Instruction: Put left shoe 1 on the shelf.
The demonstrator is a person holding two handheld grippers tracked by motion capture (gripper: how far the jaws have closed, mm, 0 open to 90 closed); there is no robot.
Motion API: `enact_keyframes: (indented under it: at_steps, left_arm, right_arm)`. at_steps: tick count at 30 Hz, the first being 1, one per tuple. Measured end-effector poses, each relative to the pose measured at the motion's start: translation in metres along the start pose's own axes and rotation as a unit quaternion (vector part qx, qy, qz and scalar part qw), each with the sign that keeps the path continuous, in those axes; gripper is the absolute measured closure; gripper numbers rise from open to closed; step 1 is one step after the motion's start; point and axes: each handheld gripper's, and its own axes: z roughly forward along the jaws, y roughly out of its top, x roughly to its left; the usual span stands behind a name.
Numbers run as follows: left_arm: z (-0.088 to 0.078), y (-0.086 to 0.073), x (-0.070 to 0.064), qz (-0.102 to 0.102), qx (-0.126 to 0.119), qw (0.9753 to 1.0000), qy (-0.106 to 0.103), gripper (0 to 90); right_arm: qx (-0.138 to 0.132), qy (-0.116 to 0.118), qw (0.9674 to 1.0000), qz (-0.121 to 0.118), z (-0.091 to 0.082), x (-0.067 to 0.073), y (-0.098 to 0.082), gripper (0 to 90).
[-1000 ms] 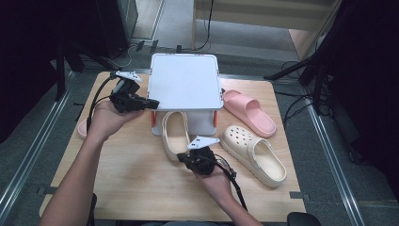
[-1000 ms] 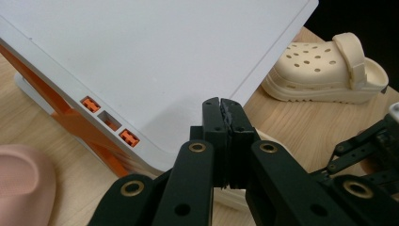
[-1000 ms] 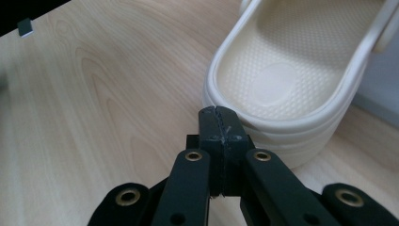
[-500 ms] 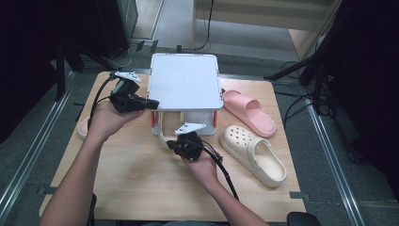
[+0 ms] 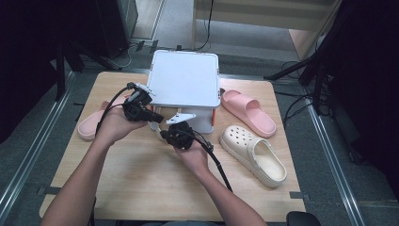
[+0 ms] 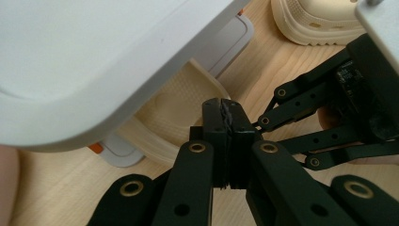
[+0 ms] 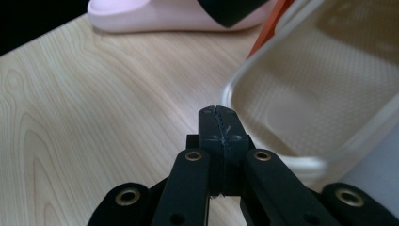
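Cream slipper [image 6: 176,110]: tucked under the white rack [image 5: 185,77], on the rack's lower level, heel end poking out toward the near edge of the desk; textured insole and raised rim plain in the left gripper view, and again at the right of the right gripper view [image 7: 320,89].

Wooden desk [image 5: 141,179]: largest thing here, carrying everything else.

White rack: standing at the middle of the far edge, flat pale top, orange feet at its corners.

Cream clog [image 5: 254,153]: lying near the right edge, toe with holes pointing toward the rack, well apart from both grippers.

Pink slide [image 5: 249,112]: lying slantwise between the rack and the right edge, just beyond the clog.

Second pink slide [image 5: 91,126]: near the left edge, partly hidden behind the left hand.

Left gripper [image 5: 157,117]: held at the rack's near left corner, pointing toward the slipper; jaws pressed together with nothing between them, tips just short of the slipper's rim in the left gripper view [image 6: 226,115].

Right gripper [image 5: 162,135]: held just in front of the rack, close beside the left one; jaws likewise together and empty, tips next to the slipper's edge in the right gripper view [image 7: 219,117], touching or not impossible to tell.
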Motion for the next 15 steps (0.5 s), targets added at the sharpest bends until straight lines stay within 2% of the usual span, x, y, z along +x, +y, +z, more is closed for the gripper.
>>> enact_keyframes:
  at_steps: [5, 10, 11, 15]
  left_arm:
    - [-0.015, 0.002, -0.004, 0.006, -0.027, 0.9995, -0.011, 89.2]
    - [-0.022, 0.002, -0.005, 0.003, -0.044, 0.9989, -0.017, 88.9]
    - [-0.024, 0.002, -0.005, 0.0, -0.052, 0.9984, -0.02, 88.7]
    - [-0.032, 0.002, -0.004, -0.002, -0.062, 0.998, -0.016, 88.6]
  right_arm:
    - [0.001, 0.005, 1.0, 0.009, -0.002, -0.002, -0.001, 90.0]
    - [0.004, 0.006, 1.0, 0.002, -0.005, 0.001, -0.004, 90.0]
    - [0.012, 0.003, 0.9999, -0.002, -0.005, 0.001, -0.007, 90.0]
    - [0.022, -0.002, 0.9998, -0.002, -0.003, -0.003, -0.012, 90.0]
